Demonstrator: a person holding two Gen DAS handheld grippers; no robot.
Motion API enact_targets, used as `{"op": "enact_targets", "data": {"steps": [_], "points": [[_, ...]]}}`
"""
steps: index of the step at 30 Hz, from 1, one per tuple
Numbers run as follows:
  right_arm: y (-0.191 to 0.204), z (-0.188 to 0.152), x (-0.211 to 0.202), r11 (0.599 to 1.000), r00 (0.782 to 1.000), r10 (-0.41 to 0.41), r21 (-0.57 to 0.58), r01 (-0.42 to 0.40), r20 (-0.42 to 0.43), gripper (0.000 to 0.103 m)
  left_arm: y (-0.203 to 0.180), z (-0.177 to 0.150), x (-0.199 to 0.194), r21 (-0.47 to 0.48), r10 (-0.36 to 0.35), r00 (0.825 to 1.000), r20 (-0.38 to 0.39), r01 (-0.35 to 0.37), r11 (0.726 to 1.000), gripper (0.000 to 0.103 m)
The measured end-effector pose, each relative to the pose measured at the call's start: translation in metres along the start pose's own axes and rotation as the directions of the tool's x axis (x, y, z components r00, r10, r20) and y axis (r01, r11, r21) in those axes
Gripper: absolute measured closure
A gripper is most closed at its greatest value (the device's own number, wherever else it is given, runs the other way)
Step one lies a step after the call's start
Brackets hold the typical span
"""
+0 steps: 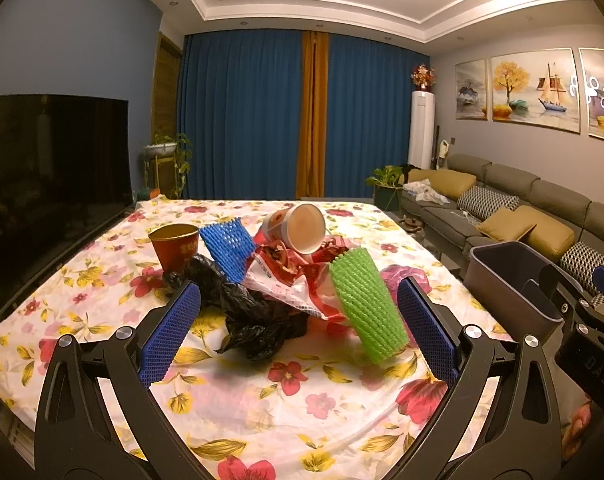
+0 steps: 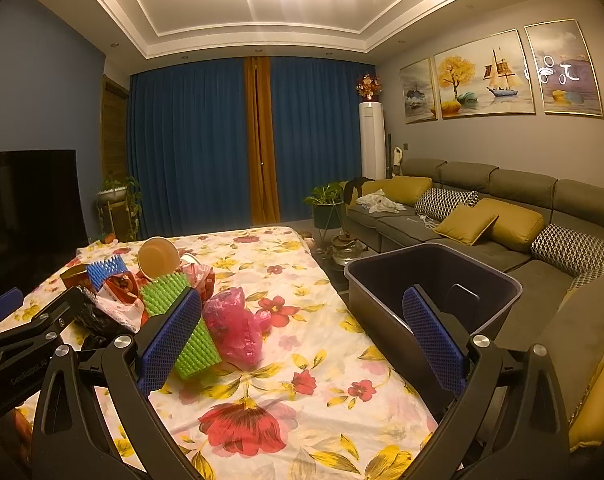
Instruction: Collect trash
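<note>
Trash pile (image 1: 285, 280) just beyond left gripper (image 1: 297, 334), both grippers' fingers spread, empty.

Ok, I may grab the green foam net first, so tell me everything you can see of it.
The green foam net is a ribbed, mesh-like tube of soft-looking foam, bright green and seemingly empty. It stands tilted on the flowered cloth, its top leaning toward the trash pile. A red-and-white wrapper touches one side and a pink bag lies against the other. No gripper holds it.
</note>
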State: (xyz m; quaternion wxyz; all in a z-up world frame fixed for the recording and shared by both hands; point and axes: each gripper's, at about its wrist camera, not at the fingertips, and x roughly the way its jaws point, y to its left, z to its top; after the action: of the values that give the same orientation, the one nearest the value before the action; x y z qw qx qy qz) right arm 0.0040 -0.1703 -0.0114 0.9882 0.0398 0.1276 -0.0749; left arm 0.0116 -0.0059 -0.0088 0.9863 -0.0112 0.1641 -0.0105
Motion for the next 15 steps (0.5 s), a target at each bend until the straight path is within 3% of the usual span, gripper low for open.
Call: {"op": "enact_targets", "data": {"steps": [15], "points": [[0.008,-0.011,0.022,1.0,1.0,0.02,-0.011,-0.02,-0.024,0.005,0.011,-0.003,0.021,-0.016,0.016,0.999,-0.028,-0.016,1.0,0.006]]}}
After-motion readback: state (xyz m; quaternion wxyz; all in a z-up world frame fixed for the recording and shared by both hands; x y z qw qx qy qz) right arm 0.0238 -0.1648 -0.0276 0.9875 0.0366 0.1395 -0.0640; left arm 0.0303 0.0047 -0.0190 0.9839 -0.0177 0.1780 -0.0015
